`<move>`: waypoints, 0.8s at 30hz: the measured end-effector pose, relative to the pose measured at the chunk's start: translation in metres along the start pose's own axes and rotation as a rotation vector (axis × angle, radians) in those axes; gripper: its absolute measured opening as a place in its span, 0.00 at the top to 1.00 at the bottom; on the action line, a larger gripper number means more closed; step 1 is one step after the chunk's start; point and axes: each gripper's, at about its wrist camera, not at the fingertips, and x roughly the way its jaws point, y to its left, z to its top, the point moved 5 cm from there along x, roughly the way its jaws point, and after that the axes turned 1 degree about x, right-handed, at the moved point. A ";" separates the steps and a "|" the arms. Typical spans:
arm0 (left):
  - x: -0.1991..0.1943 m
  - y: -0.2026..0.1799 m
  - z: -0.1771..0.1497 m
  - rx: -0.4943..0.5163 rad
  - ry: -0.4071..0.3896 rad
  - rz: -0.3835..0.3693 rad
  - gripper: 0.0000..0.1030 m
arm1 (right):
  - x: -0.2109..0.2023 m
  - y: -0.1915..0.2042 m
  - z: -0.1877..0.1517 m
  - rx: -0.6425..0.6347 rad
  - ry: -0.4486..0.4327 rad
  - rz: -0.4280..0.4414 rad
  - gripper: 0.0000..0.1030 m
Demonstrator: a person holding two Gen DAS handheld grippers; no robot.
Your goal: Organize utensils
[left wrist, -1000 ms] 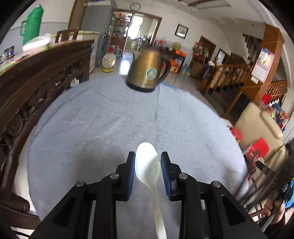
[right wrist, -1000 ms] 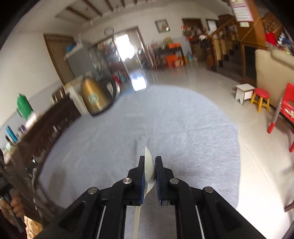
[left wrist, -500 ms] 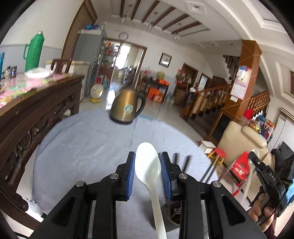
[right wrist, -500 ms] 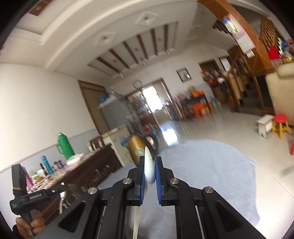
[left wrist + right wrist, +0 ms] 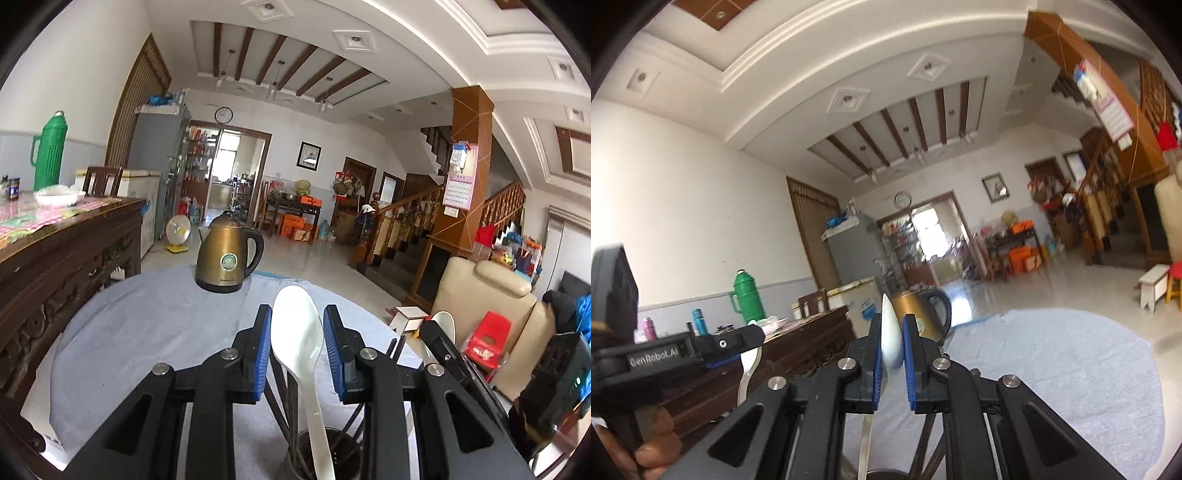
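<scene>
My left gripper (image 5: 297, 350) is shut on a white plastic spoon (image 5: 297, 332), bowl up, its handle reaching down into a dark utensil cup (image 5: 325, 456) that holds dark chopsticks (image 5: 286, 391). My right gripper (image 5: 891, 349) is shut on a second white spoon (image 5: 889, 338), seen edge-on, handle pointing down toward the cup's rim (image 5: 886, 474). The right gripper also shows in the left wrist view (image 5: 441, 341) with its spoon, close on the right. The left gripper shows at the left of the right wrist view (image 5: 716, 347).
A brass electric kettle (image 5: 227, 258) stands at the far side of the round table with its grey cloth (image 5: 147, 325). A dark carved sideboard (image 5: 55, 258) with a green thermos (image 5: 50, 151) lies left. A beige sofa (image 5: 484, 295) and red stool (image 5: 487, 339) lie right.
Both grippers tilted up from facing the table to upright and came together over the utensil cup, each keeping its spoon. The cup and chopsticks came into view below.
</scene>
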 end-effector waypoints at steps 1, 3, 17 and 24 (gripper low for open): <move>0.003 -0.002 -0.001 0.007 -0.002 0.003 0.72 | -0.001 0.000 -0.002 -0.007 -0.019 -0.009 0.89; 0.011 -0.005 -0.006 0.022 -0.003 0.013 0.72 | 0.001 -0.002 -0.007 -0.009 -0.043 -0.026 0.89; 0.021 -0.023 -0.012 0.100 -0.060 0.046 0.72 | 0.009 0.017 -0.040 -0.088 -0.059 -0.039 0.89; 0.027 -0.018 -0.021 0.085 -0.055 0.052 0.72 | 0.011 0.019 -0.054 -0.098 -0.029 -0.034 0.89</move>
